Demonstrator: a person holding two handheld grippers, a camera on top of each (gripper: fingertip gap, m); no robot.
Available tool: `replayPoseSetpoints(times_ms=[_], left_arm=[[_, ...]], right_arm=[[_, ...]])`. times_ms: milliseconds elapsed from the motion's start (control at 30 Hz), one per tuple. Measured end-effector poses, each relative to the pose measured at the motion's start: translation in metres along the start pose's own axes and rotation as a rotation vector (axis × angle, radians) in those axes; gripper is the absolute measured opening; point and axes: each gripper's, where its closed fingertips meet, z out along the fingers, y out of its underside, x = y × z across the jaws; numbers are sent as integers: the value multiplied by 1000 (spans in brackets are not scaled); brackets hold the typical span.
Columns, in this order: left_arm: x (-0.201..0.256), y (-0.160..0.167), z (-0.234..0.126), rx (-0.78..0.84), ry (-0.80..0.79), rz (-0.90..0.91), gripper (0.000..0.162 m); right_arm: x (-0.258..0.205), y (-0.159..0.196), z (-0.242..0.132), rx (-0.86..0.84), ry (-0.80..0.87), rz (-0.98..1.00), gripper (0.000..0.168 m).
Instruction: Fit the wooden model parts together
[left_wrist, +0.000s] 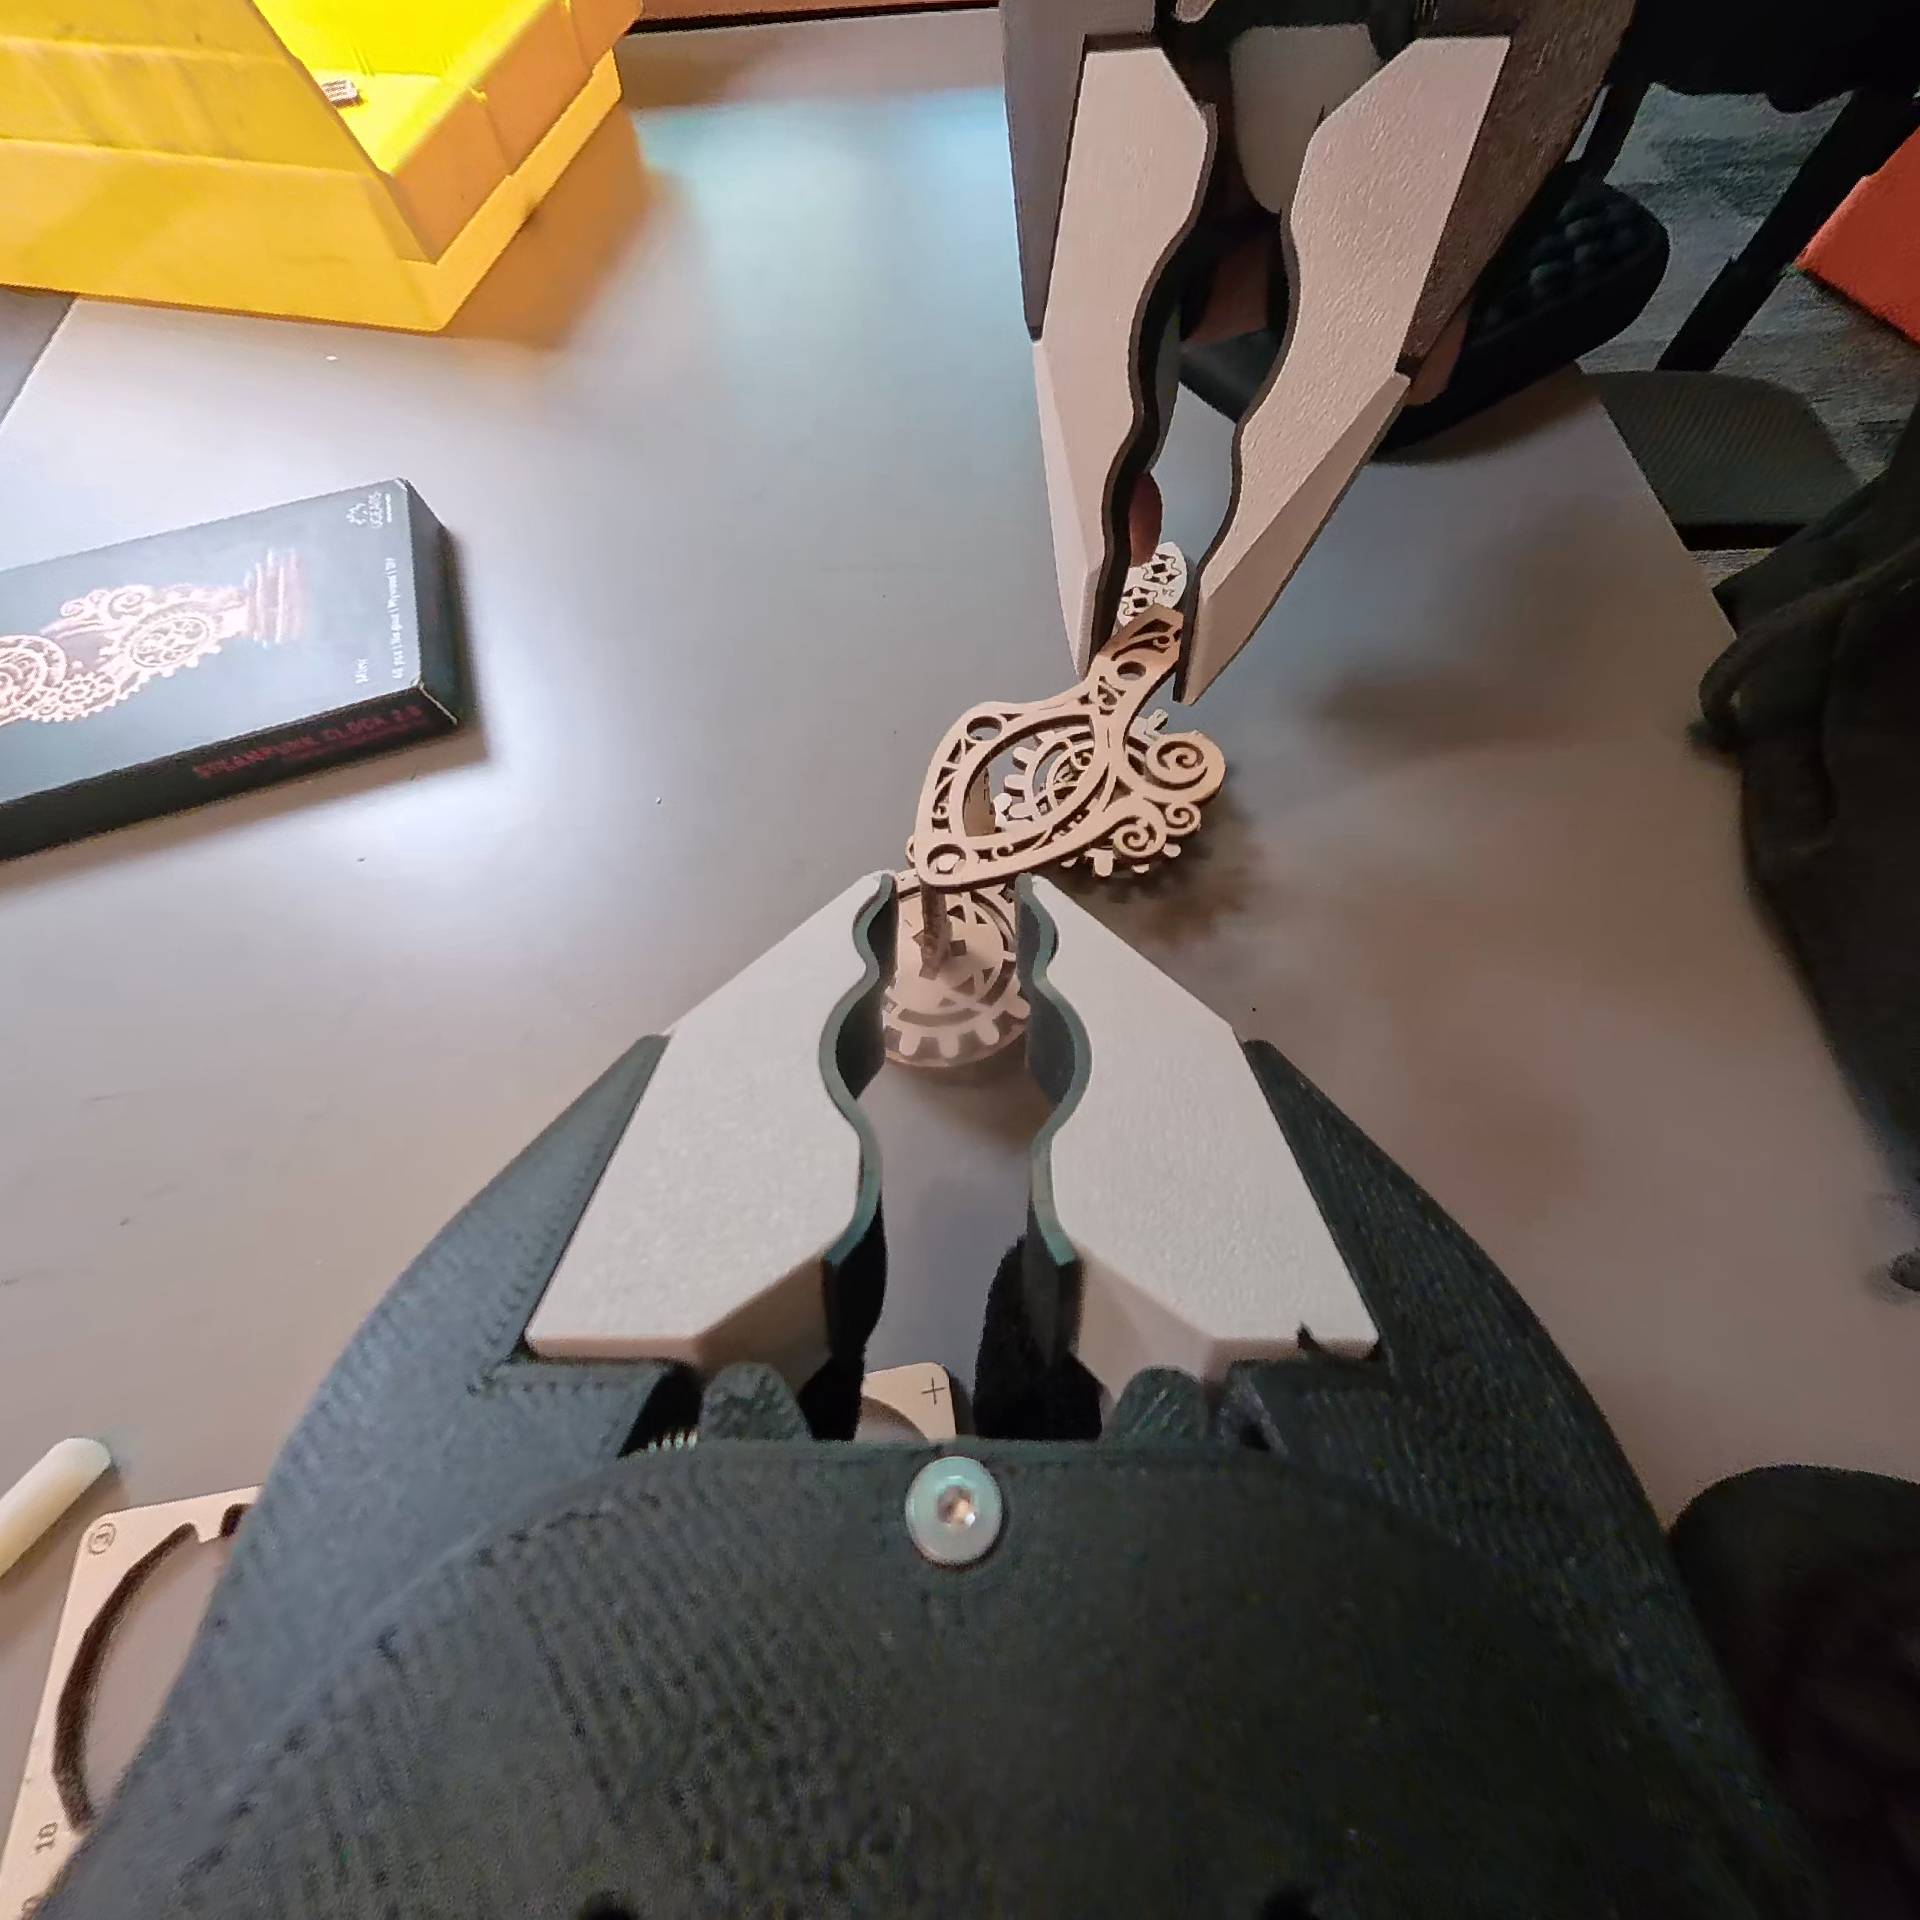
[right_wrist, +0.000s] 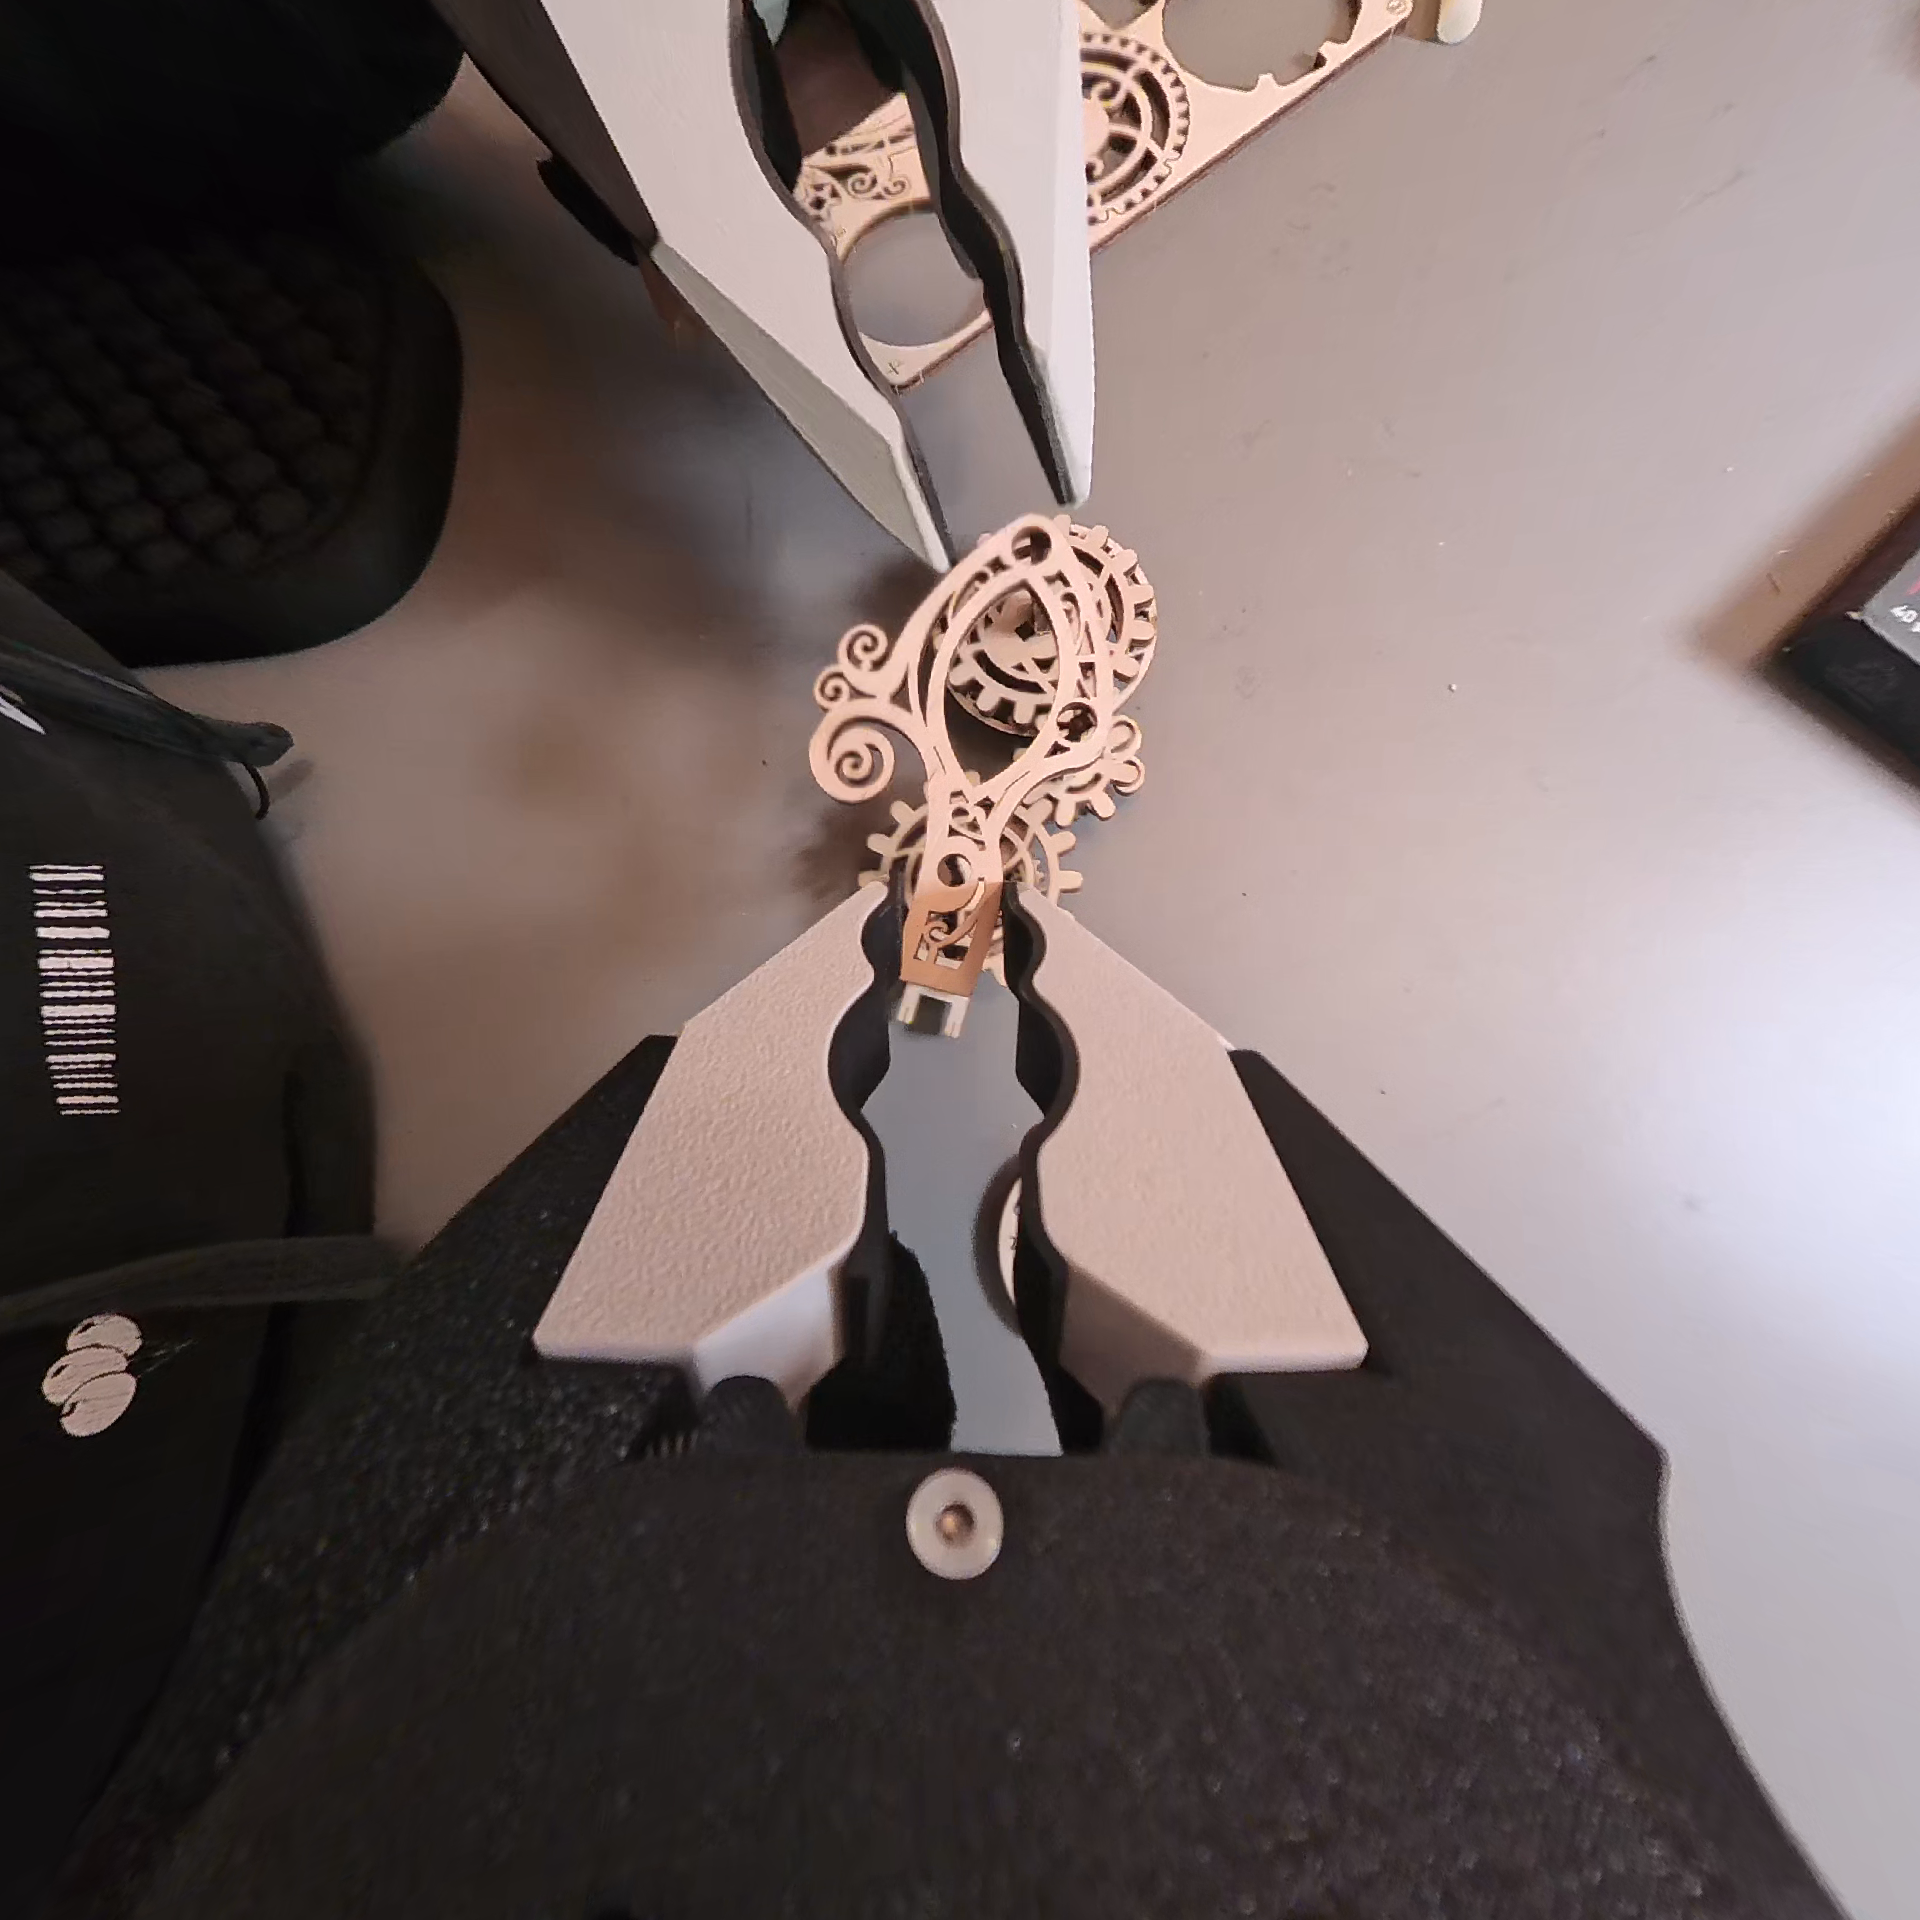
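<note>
An ornate eye-shaped wooden frame hangs tilted over wooden gears on the grey table. My right gripper comes in from above and is shut on the frame's narrow tab end. My left gripper is closed around a wooden gear with an upright peg, its fingers touching both sides. The frame's far end hole sits just above that peg. In the right wrist view my right gripper holds the frame, and the left gripper meets its far tip.
Yellow boxes stand at the back left. A black kit box lies at the left. A plywood sheet with cut-outs and a white stick lie near my left gripper. A black bag and a chair seat border the table. My right fingertips sit around 6 centimetres from my left ones.
</note>
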Motion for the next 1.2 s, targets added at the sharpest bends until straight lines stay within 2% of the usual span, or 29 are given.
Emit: replayPoseSetpoints(times_ms=[233, 467, 733, 833, 967, 1033, 1100, 1200], left_arm=[[4, -4, 0, 20, 17, 6, 22], [0, 1, 1, -4, -2, 4, 20], [-4, 15, -7, -11, 13, -66, 24], [-6, 24, 0, -27, 28, -92, 41], [-5, 41, 16, -133, 56, -78, 80], [-3, 43, 19, -157, 55, -53, 77], [2, 40, 19, -155, 56, -36, 56], [10, 41, 18, -179, 43, -27, 48]], right_arm=[[1, 1, 2, 1, 2, 3, 17], [2, 1, 1, 34, -17, 51, 6], [-5, -13, -14, 268, -237, 399, 2], [0, -18, -25, 389, -335, 593, 1], [0, -18, -32, 484, -470, 810, 1], [-2, -15, -29, 491, -497, 867, 1], [-6, -12, -25, 494, -524, 925, 1], [-10, -8, -19, 490, -559, 1013, 2]])
